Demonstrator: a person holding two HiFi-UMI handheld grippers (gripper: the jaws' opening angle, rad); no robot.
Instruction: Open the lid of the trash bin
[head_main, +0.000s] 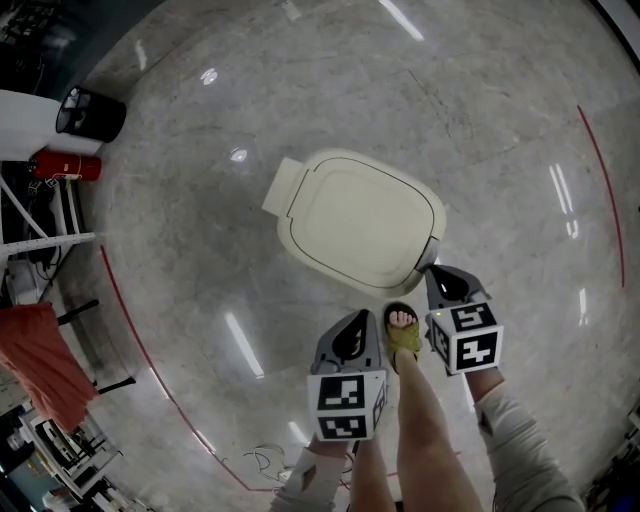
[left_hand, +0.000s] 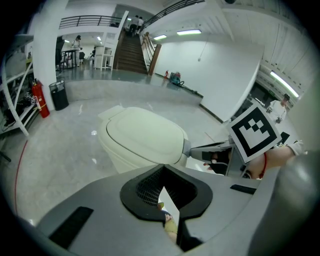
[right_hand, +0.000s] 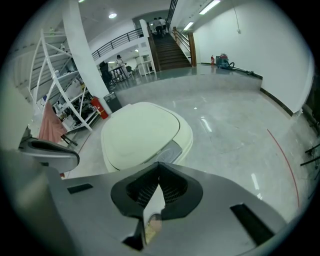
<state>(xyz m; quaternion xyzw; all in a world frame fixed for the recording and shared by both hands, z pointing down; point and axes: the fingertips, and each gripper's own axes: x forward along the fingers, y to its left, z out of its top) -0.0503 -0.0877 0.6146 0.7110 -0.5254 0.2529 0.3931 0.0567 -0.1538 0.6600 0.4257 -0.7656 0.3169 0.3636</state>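
The polished grey stone floor takes up most of the room, and the cream plastic trash bin with rounded corners stands alone in the middle of it, well apart from the shelving and the small black bin at the far wall. Its smooth cream lid lies flat and closed on the body. The hinge tab juts out on the side away from the person, so the opening edge faces them. That is likely why they stand where they do.

The person holds both tools low in front of their legs, aimed at the bin. The left tongs hang back from the bin, near the knee, with the tips drawn together and nothing held. Only a thin wedge of floor shows behind the meeting point in the left gripper view. The right tongs are further forward, their tips also pressed together and empty, and they sit just beside the bin's near corner. I cannot tell whether they touch it. Held closed like this, they would serve for poking or lifting, not pinching.

A foot in a yellow open-toed sandal is planted between the two tools, close to the bin's base.

A small grey catch panel is set in the front rim, and the right tongs point toward it. Opening has not begun.
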